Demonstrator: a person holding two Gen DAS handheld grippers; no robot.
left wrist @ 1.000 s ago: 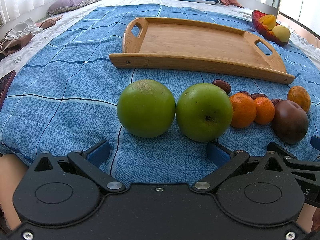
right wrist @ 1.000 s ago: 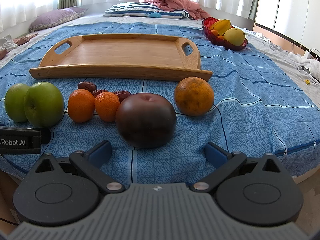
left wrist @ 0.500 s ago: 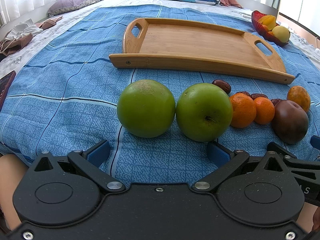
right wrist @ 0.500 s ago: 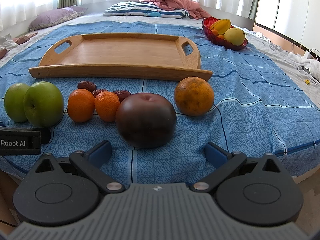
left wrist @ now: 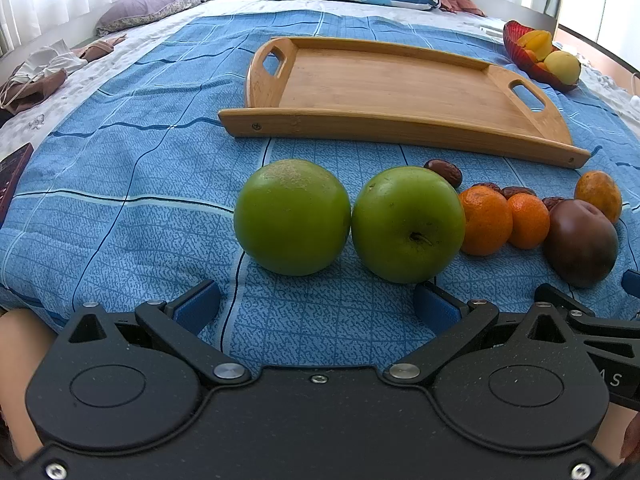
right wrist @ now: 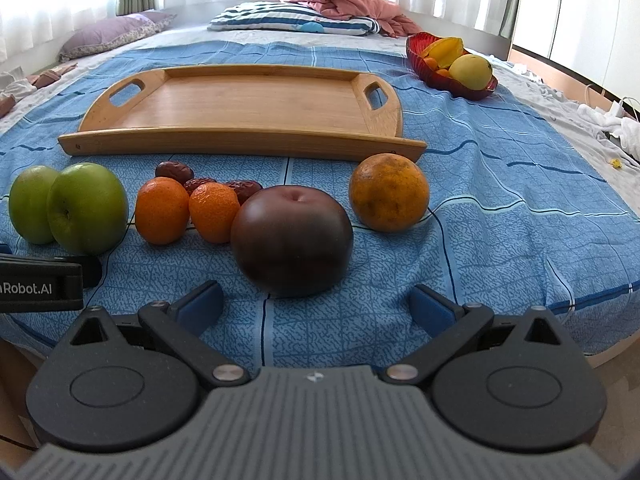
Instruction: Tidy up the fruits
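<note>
Both my left gripper (left wrist: 316, 304) and right gripper (right wrist: 316, 304) gape wide, fruit lined up just short of the wooden tray (right wrist: 244, 136).

Bed with blue checked cover (right wrist: 500, 184). Wooden tray (right wrist: 248, 100) mid-bed; fruit row (right wrist: 280, 216) just before it. Red fruit bowl (right wrist: 448, 76), pillows (right wrist: 296, 24) beyond.

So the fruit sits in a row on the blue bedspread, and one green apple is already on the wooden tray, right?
Not quite. The wooden tray holds nothing; both green apples lie on the blue bedspread in front of it, with the rest of the row. The left wrist view shows this plainly.
</note>
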